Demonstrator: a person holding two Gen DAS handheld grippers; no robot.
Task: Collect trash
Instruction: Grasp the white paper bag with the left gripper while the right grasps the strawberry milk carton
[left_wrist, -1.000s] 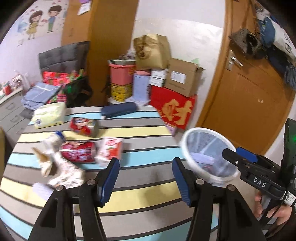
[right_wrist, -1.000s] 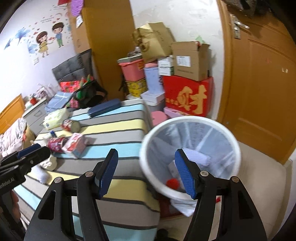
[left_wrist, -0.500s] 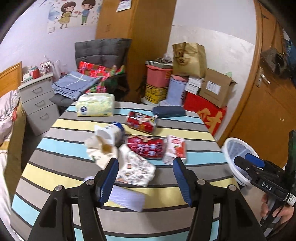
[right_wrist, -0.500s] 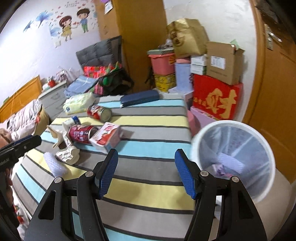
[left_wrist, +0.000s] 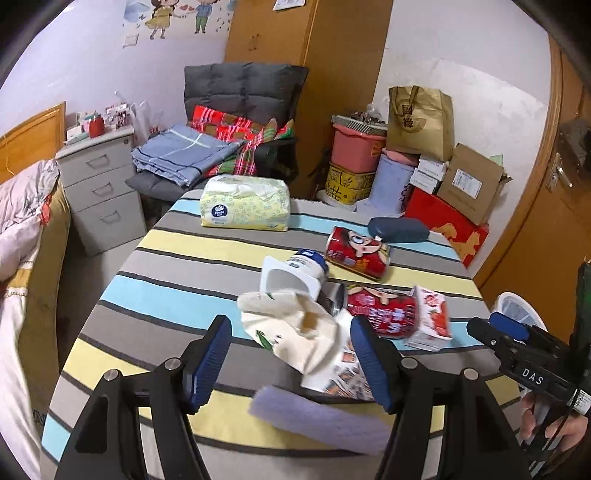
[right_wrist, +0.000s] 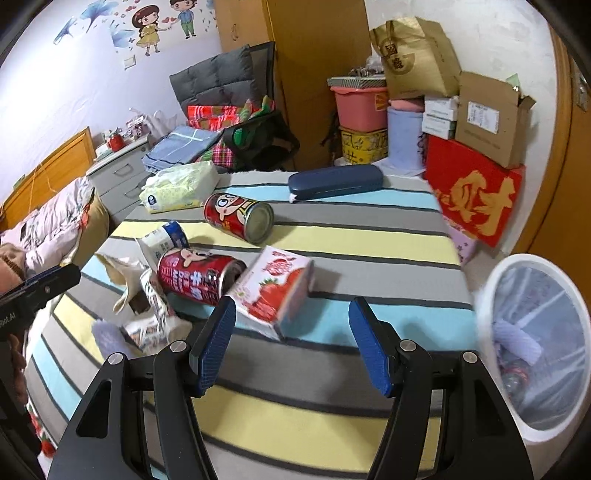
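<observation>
Trash lies in a heap on the striped table: a crumpled cream wrapper, a white yogurt cup, two red cans, a strawberry milk carton and a lilac pad. My left gripper hovers just short of the wrapper, its jaws opening, with nothing pressed between them. My right gripper stands open over the table in front of the carton and the near can. The white bin stands at the right, with trash inside.
A yellow tissue pack and a dark blue case lie at the table's far side. Beyond are a chair with folded cloths, a drawer unit, stacked boxes and a wooden door. A bed is at the left.
Both grippers swung left from the bin toward the trash heap, which now sits closer in both views. The left gripper's jaws stand a little wider.
</observation>
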